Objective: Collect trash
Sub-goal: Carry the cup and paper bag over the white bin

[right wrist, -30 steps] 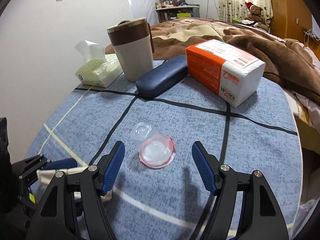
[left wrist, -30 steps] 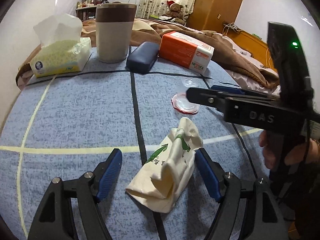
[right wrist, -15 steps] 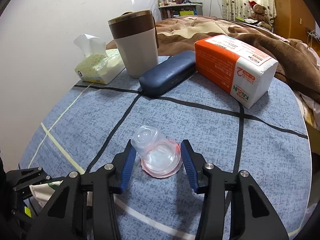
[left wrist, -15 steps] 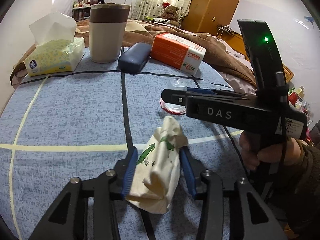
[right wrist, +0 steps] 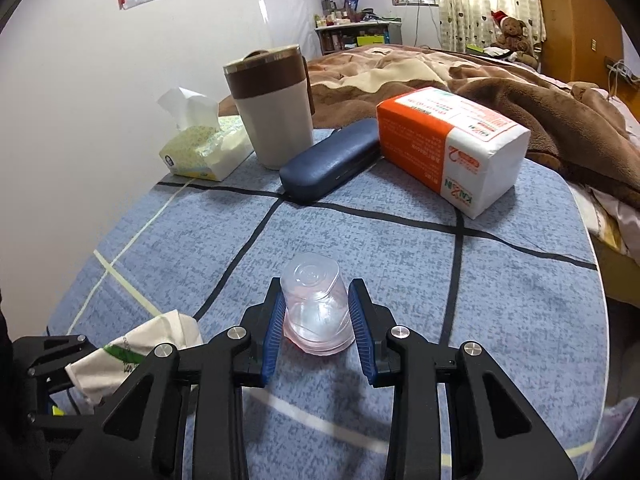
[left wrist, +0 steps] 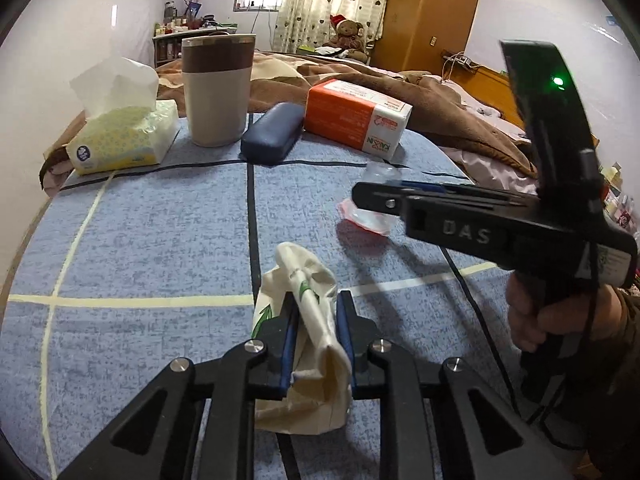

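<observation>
— So where is the trash?
— Two bits. A crumpled paper wrapper [left wrist: 316, 332] lies near the front of the tabletop [left wrist: 140, 248]. The left gripper [left wrist: 314, 320] is squeezed tight on it, both blue pads pressing its sides.
— And the other bit?
— A clear plastic cup [right wrist: 316, 312] lies tipped on the blue cloth, a little to the right of the wrapper. The right gripper [right wrist: 318, 312] is closing on it, and its pads touch the cup on both sides.
— What else is there?
— Farther back sit a tissue pack [left wrist: 120, 140], a brown and white mug [left wrist: 218, 92], a dark blue case [left wrist: 272, 134] and an orange and white napkin pack [left wrist: 356, 120]. A bed [left wrist: 460, 120] with a brown blanket is behind them.
</observation>
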`<state>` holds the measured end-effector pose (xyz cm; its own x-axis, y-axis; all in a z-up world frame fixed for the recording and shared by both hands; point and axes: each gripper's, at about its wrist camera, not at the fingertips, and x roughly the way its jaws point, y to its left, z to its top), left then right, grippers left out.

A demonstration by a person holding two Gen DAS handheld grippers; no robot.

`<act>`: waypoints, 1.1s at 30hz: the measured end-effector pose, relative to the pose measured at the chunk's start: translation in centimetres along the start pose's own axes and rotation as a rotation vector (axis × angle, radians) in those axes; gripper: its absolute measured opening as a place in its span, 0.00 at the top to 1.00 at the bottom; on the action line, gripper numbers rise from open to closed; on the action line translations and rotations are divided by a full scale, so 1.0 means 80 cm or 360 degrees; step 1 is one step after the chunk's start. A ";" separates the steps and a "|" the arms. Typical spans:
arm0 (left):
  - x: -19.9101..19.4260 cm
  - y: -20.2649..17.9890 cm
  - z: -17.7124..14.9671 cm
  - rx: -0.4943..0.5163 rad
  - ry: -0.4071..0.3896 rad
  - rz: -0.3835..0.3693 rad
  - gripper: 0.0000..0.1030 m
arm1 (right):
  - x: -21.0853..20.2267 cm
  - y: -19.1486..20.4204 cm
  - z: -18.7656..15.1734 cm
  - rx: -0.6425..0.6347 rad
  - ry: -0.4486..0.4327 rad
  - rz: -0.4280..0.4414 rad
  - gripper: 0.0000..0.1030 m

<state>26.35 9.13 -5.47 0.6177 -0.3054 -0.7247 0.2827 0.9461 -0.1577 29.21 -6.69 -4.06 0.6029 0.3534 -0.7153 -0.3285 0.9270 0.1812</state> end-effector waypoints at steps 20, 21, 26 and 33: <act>-0.062 -0.060 0.007 0.0070 -0.0165 0.0032 0.81 | -0.100 -0.033 -0.019 0.0123 -0.0208 -0.0032 0.68; -0.065 -0.066 0.008 0.0078 -0.0172 0.0025 0.81 | -0.107 -0.036 -0.021 0.0130 -0.0219 -0.0038 0.68; -0.079 -0.097 0.011 0.0123 -0.0212 -0.0004 0.81 | -0.139 -0.053 -0.032 0.0156 -0.0263 -0.0071 0.68; -0.092 -0.147 0.014 0.0210 -0.0253 -0.0062 0.81 | -0.193 -0.079 -0.056 0.0185 -0.0340 -0.0140 0.68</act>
<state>19.32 0.12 2.48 0.7095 -0.3642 -0.6033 0.3955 0.9143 -0.0868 18.76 -18.54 2.81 0.7694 0.2782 -0.5750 -0.1897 0.9591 0.2101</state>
